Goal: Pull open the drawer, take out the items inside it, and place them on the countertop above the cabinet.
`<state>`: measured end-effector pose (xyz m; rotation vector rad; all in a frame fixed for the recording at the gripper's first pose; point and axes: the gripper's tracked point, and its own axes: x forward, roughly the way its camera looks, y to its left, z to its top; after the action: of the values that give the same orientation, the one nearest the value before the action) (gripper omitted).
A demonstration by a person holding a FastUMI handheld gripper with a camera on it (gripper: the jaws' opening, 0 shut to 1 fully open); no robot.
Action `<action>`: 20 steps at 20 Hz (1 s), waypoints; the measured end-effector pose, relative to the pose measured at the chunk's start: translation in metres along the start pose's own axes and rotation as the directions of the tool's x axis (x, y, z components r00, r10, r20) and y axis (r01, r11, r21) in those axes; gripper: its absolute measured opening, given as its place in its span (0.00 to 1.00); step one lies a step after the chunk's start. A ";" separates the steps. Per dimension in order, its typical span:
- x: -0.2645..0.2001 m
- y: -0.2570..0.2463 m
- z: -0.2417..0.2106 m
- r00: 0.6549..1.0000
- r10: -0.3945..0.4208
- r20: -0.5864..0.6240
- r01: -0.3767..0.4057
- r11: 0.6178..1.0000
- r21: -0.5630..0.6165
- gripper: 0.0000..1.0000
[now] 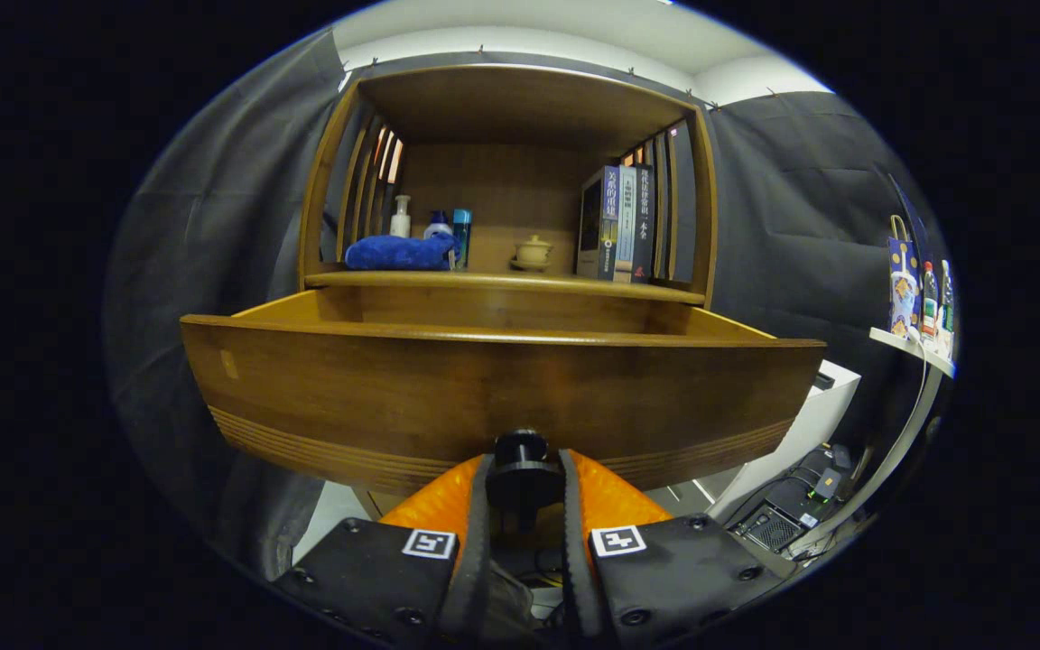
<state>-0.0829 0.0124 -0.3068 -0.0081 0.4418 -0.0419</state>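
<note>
The claw (523, 478) is closed on the dark knob (521, 456) at the near face of the wooden drawer (484, 397), which stands pulled out. Above and beyond it, the worktop (502, 282) carries a blue cloth (398, 253) at left, bottles (434, 226), a small teapot (533, 252) and upright books (619, 223) at right.

Dark cloth wall (213, 235), white side shelf (913, 348), white ceiling (520, 27).

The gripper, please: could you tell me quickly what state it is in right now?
Gripper: shut on the drawer knob, both fingers pressing its sides; the drawer stands pulled out.
</note>
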 end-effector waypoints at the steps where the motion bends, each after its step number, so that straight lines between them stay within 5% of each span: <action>1: 0.002 0.001 0.003 1.000 0.003 0.010 -0.003 1.000 -0.003 0.45; 4: 0.004 0.002 0.007 1.000 0.015 0.024 -0.015 1.000 0.026 0.49; 10: -0.004 0.007 0.034 0.994 0.039 0.106 -0.043 0.999 0.032 0.83; 14: -0.014 0.003 0.058 0.985 0.022 0.170 -0.021 1.000 -0.004 0.91; 20: -0.052 -0.006 0.167 0.908 -0.043 0.417 0.090 0.991 -0.094 0.97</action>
<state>-0.0588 0.0087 -0.1340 -0.1406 0.0162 -0.0809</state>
